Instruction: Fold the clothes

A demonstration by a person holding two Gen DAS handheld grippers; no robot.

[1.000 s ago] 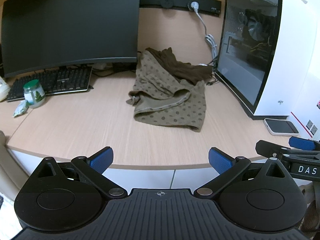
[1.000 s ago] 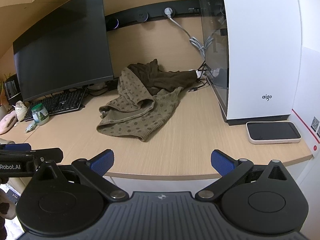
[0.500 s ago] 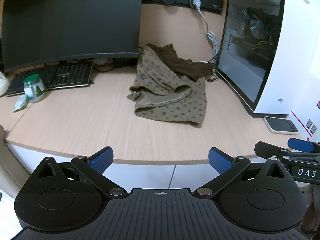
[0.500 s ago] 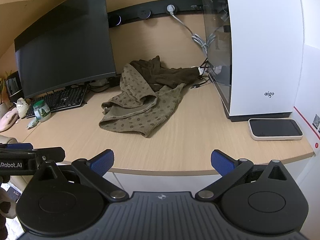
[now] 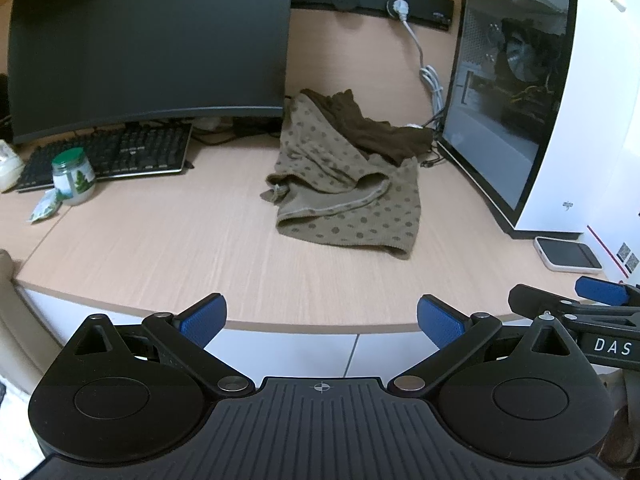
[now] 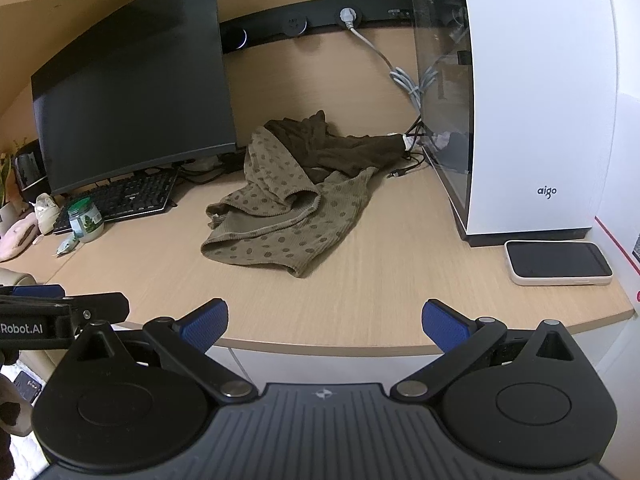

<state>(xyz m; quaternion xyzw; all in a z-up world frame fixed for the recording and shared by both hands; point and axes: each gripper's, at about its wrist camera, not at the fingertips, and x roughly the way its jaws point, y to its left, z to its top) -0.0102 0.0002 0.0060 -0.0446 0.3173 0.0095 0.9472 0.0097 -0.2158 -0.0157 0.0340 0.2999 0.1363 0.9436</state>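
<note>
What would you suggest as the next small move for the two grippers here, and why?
Probably bring both forward over the desk toward the near hem of the polka-dot garment. The left gripper and right gripper are open and empty at the desk's front edge, and the garment lies crumpled, partly under a dark brown garment, so nothing is gripped yet.

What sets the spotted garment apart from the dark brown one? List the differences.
The spotted garment is olive with darker dots; the dark brown garment is plain.
The spotted garment lies nearer the desk's front edge; the dark brown garment lies behind it, toward the wall, reaching to the white computer case.
More of the spotted garment shows; it covers part of the dark brown one.
Both are crumpled, unfolded, and untouched by either gripper.
</note>
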